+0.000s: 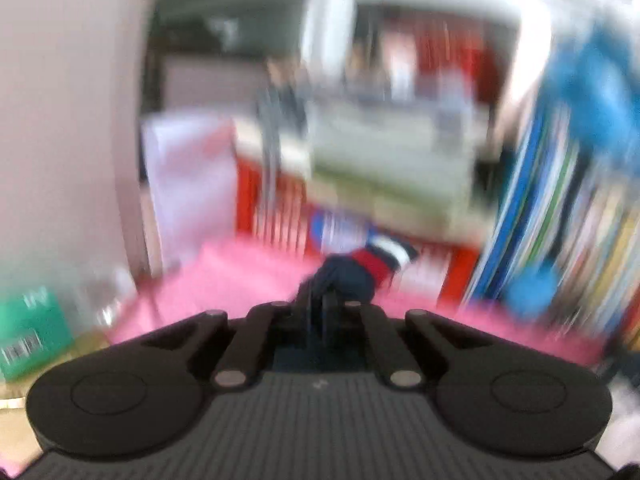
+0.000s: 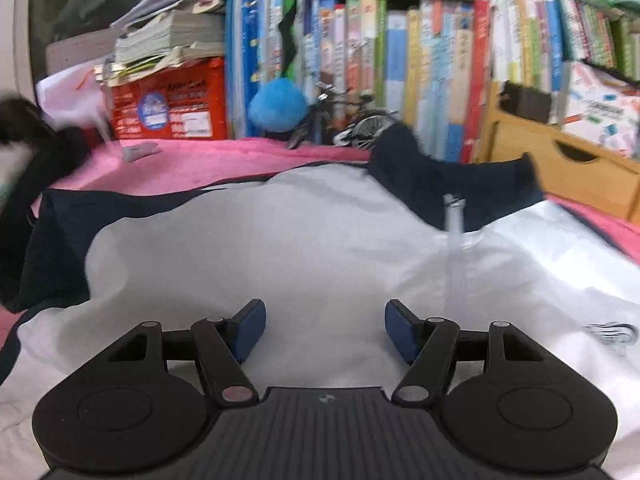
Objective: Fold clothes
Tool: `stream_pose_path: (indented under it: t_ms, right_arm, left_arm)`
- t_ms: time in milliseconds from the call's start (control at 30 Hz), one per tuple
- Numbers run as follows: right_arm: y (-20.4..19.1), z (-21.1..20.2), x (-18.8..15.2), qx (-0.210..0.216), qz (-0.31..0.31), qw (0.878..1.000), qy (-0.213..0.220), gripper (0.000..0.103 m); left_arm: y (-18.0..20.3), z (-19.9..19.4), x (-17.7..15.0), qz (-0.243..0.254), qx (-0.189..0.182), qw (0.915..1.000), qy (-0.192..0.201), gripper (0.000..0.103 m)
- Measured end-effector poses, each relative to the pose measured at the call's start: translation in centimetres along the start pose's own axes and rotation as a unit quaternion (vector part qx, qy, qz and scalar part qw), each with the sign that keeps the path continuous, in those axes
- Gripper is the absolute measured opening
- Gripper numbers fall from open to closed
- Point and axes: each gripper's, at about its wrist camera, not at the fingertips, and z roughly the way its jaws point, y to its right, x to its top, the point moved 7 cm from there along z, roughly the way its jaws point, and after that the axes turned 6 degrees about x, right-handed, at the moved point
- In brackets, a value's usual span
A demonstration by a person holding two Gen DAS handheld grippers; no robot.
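Across the middle of the right view lies a white jacket [image 2: 280,248] with navy trim, spread on the pink blanket [image 2: 208,160]; collar [image 2: 448,176] at upper right of centre, zipper [image 2: 454,232] running down from it. Body mostly flat, with some ripples; no fold visible on this part, so probably early in the task.

At lower centre, right gripper [image 2: 325,330] just over the white cloth, fingers wide apart, holding nothing.

In the left view, all strongly blurred. At centre, left gripper [image 1: 320,304] closed on a navy cuff [image 1: 352,276] with red and white stripes, probably a sleeve, lifted over the blanket [image 1: 240,276].

Left to do, by judgement: bring sleeve over the body, then fold the body.
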Motion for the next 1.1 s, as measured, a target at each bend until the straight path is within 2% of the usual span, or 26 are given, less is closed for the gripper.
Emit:
stream_pose_path:
  t_ms: [67,133,200,300,333,367,433,533,600,633,700,733,767,800,867,933,967,1033,1100]
  right_arm:
    - [-0.3,-1.1,0.5,-0.005,-0.012,1.000,0.015,0.066]
    - [-1.5,-2.6,1.3,0.002,-0.036,0.999,0.037,0.066]
    - [-4.0,-3.7,2.2,0.034,-0.075,0.995,0.053,0.067]
    - [-9.4,-4.4,2.9,0.085,-0.166,0.981,0.060,0.074]
    - [-11.4,-4.1,2.9,0.094,-0.202,0.973,0.055,0.079]
    - [-13.1,-3.5,2.7,0.096,-0.234,0.966,0.048,0.079]
    - [-15.1,-2.0,2.6,0.086,-0.258,0.962,0.034,0.079]
    - [-16.0,0.0,2.8,0.075,-0.233,0.970,0.013,0.079]
    - [-16.0,0.2,2.5,0.070,-0.227,0.971,0.008,0.079]
    - [-16.0,0.1,2.2,0.068,-0.227,0.971,0.007,0.079]
    - [-15.7,-0.4,1.6,0.060,-0.230,0.971,0.006,0.079]
    - [-15.2,-0.9,1.2,0.054,-0.228,0.972,0.007,0.079]
    - [-14.6,-1.3,0.7,0.047,-0.226,0.973,0.008,0.079]
    - [-13.6,-1.8,0.4,0.034,-0.220,0.975,0.009,0.079]
    - [-11.3,-2.7,-0.1,0.009,-0.203,0.979,0.008,0.079]
    - [-8.8,-3.6,-0.5,-0.011,-0.177,0.984,0.005,0.079]
    - [-7.6,-4.0,-0.6,-0.026,-0.167,0.986,0.003,0.079]
    - [-5.4,-5.0,-0.7,-0.057,-0.151,0.987,0.005,0.079]
    - [-3.3,-6.3,-0.8,-0.064,-0.121,0.991,0.010,0.079]
  left_arm:
    - [-3.3,-2.3,2.3,-0.048,-0.022,0.9978,0.041,0.005]
    - [-6.4,-3.1,1.2,-0.061,-0.019,0.9972,0.038,0.005]
    - [-9.0,-3.1,-1.2,-0.076,-0.020,0.9967,0.017,0.005]
    - [-12.2,-2.4,-5.2,-0.103,0.013,0.9941,-0.032,0.005]
    - [-12.9,-2.1,-6.1,-0.117,0.015,0.9919,-0.046,0.005]
    - [-13.5,-1.8,-7.0,-0.132,0.017,0.9893,-0.060,0.005]
    - [-14.2,-1.4,-8.2,-0.145,0.020,0.9863,-0.077,0.007]
    - [-13.7,-0.8,-8.5,-0.140,0.029,0.9864,-0.080,0.033]
    - [-13.8,0.5,-8.7,-0.151,0.050,0.9829,-0.093,0.068]
    - [-14.3,1.0,-9.0,-0.161,0.067,0.9793,-0.102,0.071]
    - [-14.4,2.0,-9.3,-0.181,0.082,0.9746,-0.103,0.070]
    - [-14.2,2.5,-9.2,-0.186,0.079,0.9740,-0.104,0.063]
    - [-13.8,3.0,-9.0,-0.192,0.070,0.9730,-0.108,0.031]
    - [-13.2,3.4,-8.3,-0.194,0.057,0.9735,-0.107,0.014]
    - [-11.8,3.9,-6.5,-0.188,0.026,0.9774,-0.092,0.013]
    - [-9.6,3.8,-2.7,-0.163,-0.013,0.9855,-0.047,0.012]
    - [-8.9,3.6,-0.4,-0.155,-0.030,0.9872,-0.016,0.012]
    - [-8.2,2.9,4.8,-0.150,-0.056,0.9854,0.057,0.012]
    - [-8.2,4.0,7.9,-0.131,-0.036,0.9859,0.098,0.014]
